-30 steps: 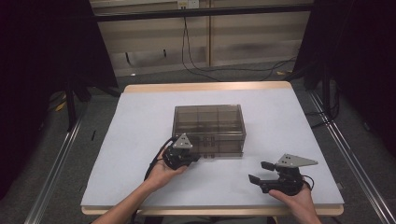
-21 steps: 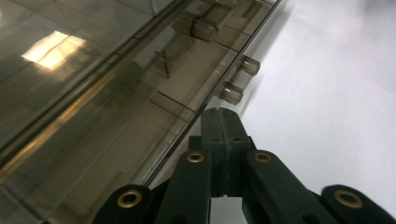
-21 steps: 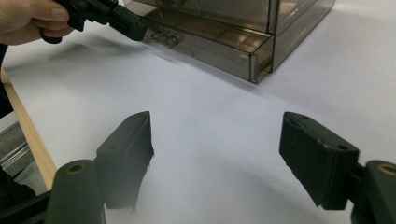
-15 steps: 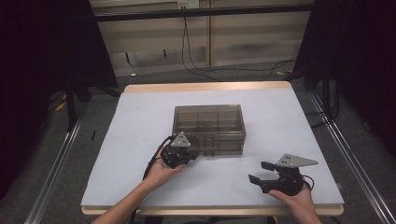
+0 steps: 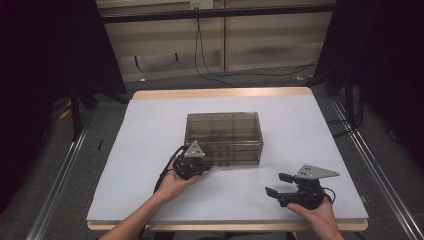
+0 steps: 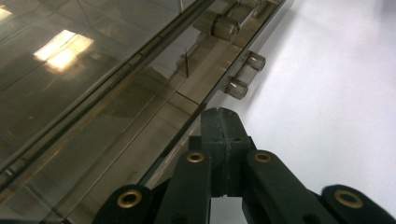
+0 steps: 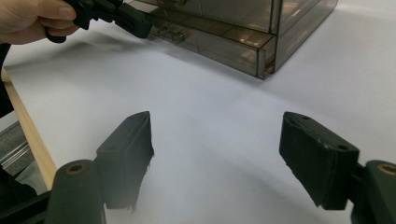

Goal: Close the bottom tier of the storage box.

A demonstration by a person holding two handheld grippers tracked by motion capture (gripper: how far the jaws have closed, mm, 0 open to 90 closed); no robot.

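Observation:
A smoky see-through drawer box (image 5: 223,131) stands mid-table. My left gripper (image 5: 208,167) is shut with nothing between its jaws, its tips against the lower left of the box's front. In the left gripper view the shut tips (image 6: 223,122) rest at the box's (image 6: 93,93) bottom edge, just short of a clear drawer handle (image 6: 240,81). My right gripper (image 5: 276,184) is open and empty near the table's front right, well clear of the box. The right gripper view has its jaws (image 7: 217,149) wide apart over bare table, with the box (image 7: 243,28) and the left gripper (image 7: 135,21) beyond.
The white table (image 5: 150,130) has a wooden rim (image 5: 220,93). Cables (image 5: 215,70) run along the floor behind it. A metal rail (image 5: 370,165) runs along the table's right side. Dark curtains hang on both sides.
The left gripper has shifted very slightly at the box's front. The right gripper has stayed where it was.

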